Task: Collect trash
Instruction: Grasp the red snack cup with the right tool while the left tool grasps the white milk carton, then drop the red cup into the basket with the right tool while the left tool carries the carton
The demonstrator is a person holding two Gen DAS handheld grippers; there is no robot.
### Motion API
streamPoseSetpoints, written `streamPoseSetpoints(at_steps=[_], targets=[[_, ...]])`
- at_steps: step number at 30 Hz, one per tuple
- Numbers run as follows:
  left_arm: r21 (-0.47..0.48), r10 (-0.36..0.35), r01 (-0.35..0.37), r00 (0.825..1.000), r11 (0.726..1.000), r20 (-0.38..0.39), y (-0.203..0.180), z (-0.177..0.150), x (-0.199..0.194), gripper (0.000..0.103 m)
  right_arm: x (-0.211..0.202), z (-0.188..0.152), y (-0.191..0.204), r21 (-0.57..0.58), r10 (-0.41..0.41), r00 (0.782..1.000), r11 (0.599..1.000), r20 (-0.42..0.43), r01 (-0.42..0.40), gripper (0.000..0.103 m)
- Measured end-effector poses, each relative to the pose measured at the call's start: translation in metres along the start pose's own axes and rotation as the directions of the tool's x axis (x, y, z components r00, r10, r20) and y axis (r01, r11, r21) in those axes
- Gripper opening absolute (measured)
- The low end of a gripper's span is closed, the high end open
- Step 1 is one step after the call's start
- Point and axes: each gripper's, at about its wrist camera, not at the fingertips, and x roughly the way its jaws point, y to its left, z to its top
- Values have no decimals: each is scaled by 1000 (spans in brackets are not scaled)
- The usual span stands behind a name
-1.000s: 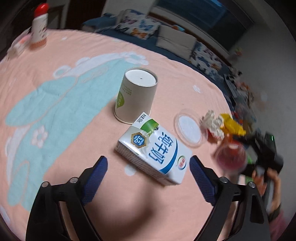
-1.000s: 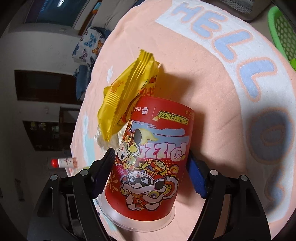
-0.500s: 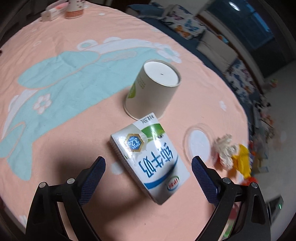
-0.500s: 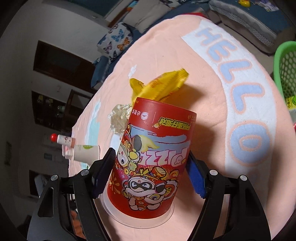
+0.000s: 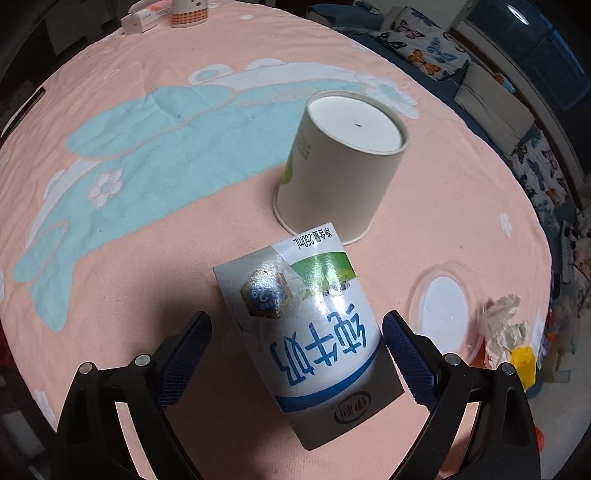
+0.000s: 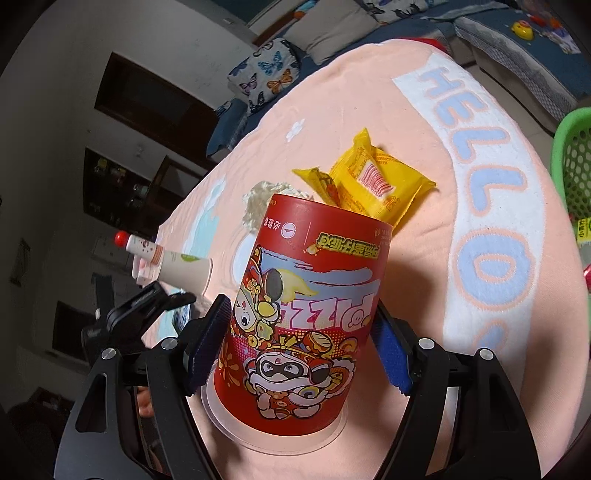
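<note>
A white and blue milk carton (image 5: 310,332) lies on the pink tablecloth between the open fingers of my left gripper (image 5: 295,354); the pads stand apart from its sides. An upturned paper cup (image 5: 340,162) stands just behind it. My right gripper (image 6: 299,347) is shut on a red snack tub (image 6: 303,325), held upside down above the table. A yellow wrapper (image 6: 373,184) and a crumpled tissue (image 6: 258,203) lie behind the tub. The tissue (image 5: 502,325) and wrapper (image 5: 522,365) also show in the left wrist view.
A clear plastic lid (image 5: 447,306) lies right of the carton. A green basket (image 6: 572,155) stands off the table's right edge. A red-capped bottle (image 6: 142,247) and small box (image 5: 142,16) sit at the far side. A sofa with cushions (image 5: 491,96) lies beyond.
My left gripper has moved closer, so the carton now sits between its fingers. My right gripper has lifted and turned with the red tub, bringing the wrapper and left gripper into view.
</note>
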Motion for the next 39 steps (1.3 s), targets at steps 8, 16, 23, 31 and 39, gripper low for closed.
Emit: streamPoseSetpoints(at_steps=[8, 16, 23, 31, 39], targets=[[39, -33, 32, 999, 999, 9, 0, -10, -10, 71, -13, -11, 1, -24, -2, 1000, 1000, 10, 2, 74], [211, -134, 127, 991, 969, 20, 15, -37, -34, 67, -31, -25, -2, -26, -9, 999, 1000, 36, 10, 74], [373, -267, 250, 964, 893, -6, 2, -65, -69, 66, -50, -34, -4, -21, -9, 997, 1000, 78, 11, 74], [518, -396, 364, 917, 774, -52, -46, -98, -107, 66, -97, -29, -32, 26, -82, 979, 997, 186, 79, 74], [603, -454, 434, 881, 669, -131, -105, -126, -117, 66, -150, -15, -103, 134, -299, 910, 953, 286, 271, 74]])
